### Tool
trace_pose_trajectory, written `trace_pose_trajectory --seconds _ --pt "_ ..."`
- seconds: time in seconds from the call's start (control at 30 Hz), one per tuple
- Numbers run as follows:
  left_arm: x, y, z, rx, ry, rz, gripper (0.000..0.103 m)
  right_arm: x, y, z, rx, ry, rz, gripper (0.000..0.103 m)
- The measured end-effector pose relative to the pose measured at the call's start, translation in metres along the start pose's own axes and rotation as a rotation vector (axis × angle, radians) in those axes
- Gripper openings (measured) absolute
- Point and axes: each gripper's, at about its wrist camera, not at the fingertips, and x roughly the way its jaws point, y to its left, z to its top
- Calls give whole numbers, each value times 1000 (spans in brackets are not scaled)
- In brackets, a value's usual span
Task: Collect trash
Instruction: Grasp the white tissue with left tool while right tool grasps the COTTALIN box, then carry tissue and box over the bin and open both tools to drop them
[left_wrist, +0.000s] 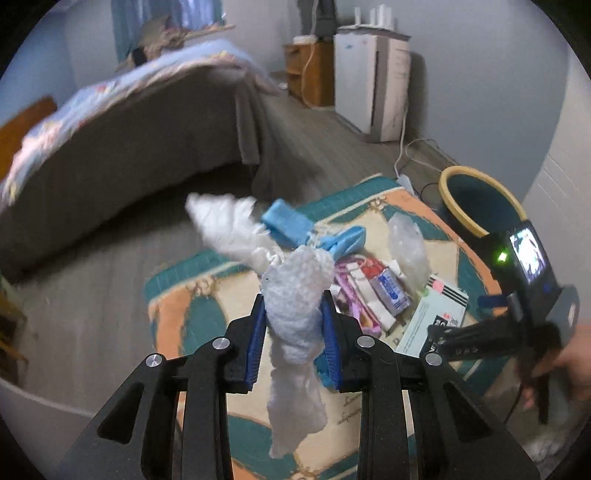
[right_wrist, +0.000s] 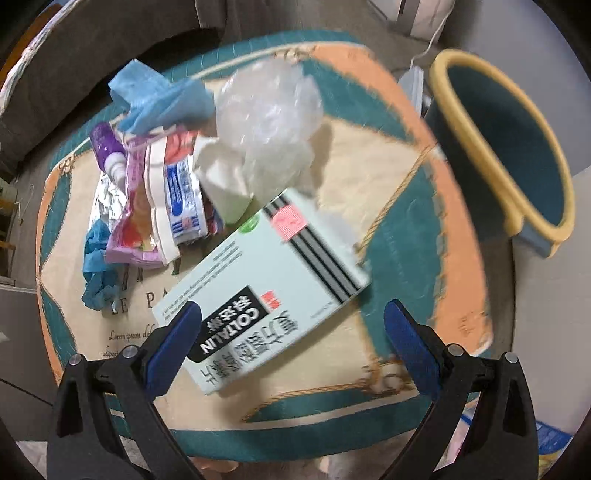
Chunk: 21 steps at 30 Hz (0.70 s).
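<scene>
A: What does the left gripper hold?

B: Its blue pads are clamped on a crumpled white bubble-wrap piece, lifted above the oval patterned rug.

A: And the right gripper?

B: Its fingers are wide apart, holding nothing, above the pale green medicine box lying on the rug.

A: Where is the bin?

B: The dark teal bin with yellow rim stands at the rug's edge; its inside looks empty, perhaps, but the bottom is hidden. Clear crumpled plastic, a blue mask and sachets remain on the rug
</scene>
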Motion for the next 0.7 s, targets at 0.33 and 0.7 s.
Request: trace_pose_trajectory --seconds 0.33,0.7 --pt "7 -2 3 25 -19 -37 30 21 15 19 73 -24 35 97" --pt "18 0 4 19 17 -52 30 37 45 23 -57 -25 -61 86"
